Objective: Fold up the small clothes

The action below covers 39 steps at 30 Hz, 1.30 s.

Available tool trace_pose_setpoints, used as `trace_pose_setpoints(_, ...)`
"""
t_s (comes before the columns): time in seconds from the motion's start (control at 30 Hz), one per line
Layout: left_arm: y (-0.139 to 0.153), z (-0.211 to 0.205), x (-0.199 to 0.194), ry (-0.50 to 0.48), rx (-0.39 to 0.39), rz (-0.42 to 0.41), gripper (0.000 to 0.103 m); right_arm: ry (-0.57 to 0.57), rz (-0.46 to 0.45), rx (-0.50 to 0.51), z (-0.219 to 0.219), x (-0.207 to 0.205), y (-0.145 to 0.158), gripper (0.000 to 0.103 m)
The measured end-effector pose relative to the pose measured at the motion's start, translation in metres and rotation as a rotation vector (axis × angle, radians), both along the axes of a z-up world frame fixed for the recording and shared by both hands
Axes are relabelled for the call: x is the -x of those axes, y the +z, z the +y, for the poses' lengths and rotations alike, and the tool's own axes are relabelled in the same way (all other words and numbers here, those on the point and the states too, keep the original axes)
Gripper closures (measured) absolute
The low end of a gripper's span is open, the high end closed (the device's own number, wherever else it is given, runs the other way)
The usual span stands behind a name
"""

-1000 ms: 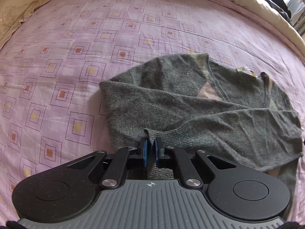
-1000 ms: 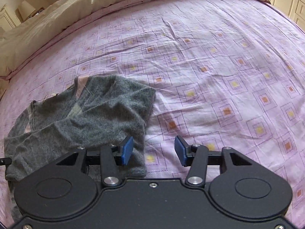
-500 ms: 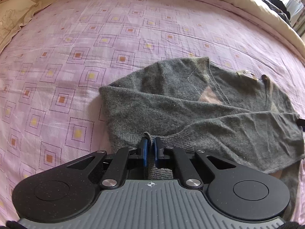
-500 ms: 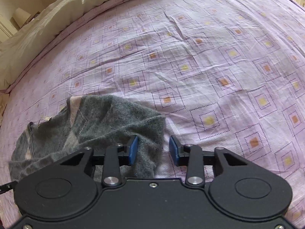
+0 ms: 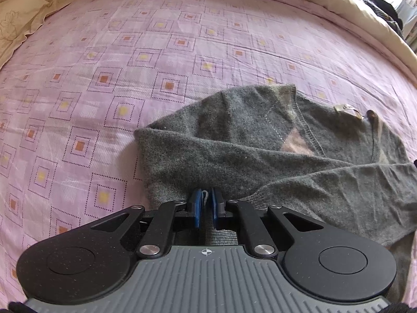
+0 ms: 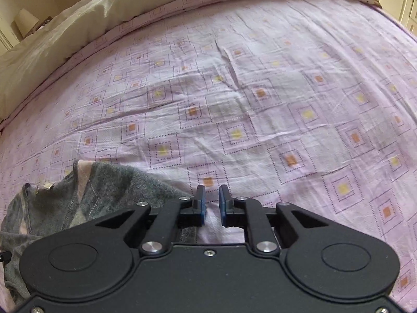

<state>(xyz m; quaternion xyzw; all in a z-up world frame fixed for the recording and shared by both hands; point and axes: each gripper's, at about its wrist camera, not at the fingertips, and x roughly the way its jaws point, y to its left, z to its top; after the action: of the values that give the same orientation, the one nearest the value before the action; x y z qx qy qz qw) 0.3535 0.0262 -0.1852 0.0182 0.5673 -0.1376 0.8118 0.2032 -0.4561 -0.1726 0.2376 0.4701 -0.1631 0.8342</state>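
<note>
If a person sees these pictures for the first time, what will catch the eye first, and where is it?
First is the grey sweater, lying partly folded on the pink patterned bedsheet, with a sleeve laid across its body. Next is the left gripper at the sweater's near edge, its blue pads pinching a bit of knit. In the right wrist view, the right gripper stands narrowly open over bare sheet, beside the sweater's edge.

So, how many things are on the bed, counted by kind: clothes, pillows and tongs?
Clothes: 1, the grey sweater
Pillows: 1, cream, at the bed's corner
Tongs: 2, left tongs pinching the sweater, right tongs nearly closed beside it
Total: 4
</note>
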Motion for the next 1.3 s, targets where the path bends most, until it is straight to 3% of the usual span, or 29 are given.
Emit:
trace_pose_setpoints(0.03,0.001,0.001,-0.001,0.007,0.001,-0.004,0.086,0.017,-0.007,0.016,0.002,0.002,0.004,0.074)
trace_pose_setpoints(0.07,0.004,0.002,-0.001,0.016,0.011,-0.015,0.081,0.037,-0.012,0.037,0.006,0.004,0.009,0.055)
trace_pose_setpoints(0.1,0.007,0.003,0.0,0.024,0.028,-0.031,0.073,0.06,-0.021,0.059,0.01,0.006,0.014,0.042)
trace_pose_setpoints(0.13,0.012,0.004,0.001,0.031,0.044,-0.05,0.068,0.084,-0.034,0.076,0.015,0.008,0.018,0.039)
trace_pose_setpoints(0.3,0.037,-0.003,0.01,0.017,0.087,-0.137,0.045,0.218,-0.058,0.141,0.053,0.008,0.031,0.04)
trace_pose_setpoints(0.47,0.031,-0.028,0.018,-0.077,0.075,-0.119,0.045,0.357,-0.049,0.125,0.098,-0.004,0.025,0.04)
trace_pose_setpoints(0.57,0.015,-0.034,0.022,-0.104,0.051,-0.087,0.045,0.411,0.003,0.14,0.113,-0.003,0.011,0.04)
trace_pose_setpoints(0.67,-0.009,-0.031,0.026,-0.124,-0.053,-0.047,0.044,0.358,0.094,0.151,0.102,0.005,-0.012,0.04)
trace_pose_setpoints(0.73,-0.013,-0.024,0.028,-0.143,-0.039,-0.084,0.034,0.299,0.074,0.112,0.088,0.012,-0.013,0.036)
trace_pose_setpoints(0.93,0.008,-0.019,0.035,-0.136,-0.041,-0.094,0.035,0.242,0.049,0.144,0.087,0.032,0.015,0.032)
trace_pose_setpoints(1.13,0.021,-0.027,0.079,-0.167,-0.035,-0.12,0.029,0.347,0.025,0.165,0.134,0.043,0.023,0.028)
trace_pose_setpoints(1.3,0.002,-0.029,0.095,-0.168,-0.101,-0.093,0.028,0.391,0.107,0.186,0.158,0.04,0.002,0.028)
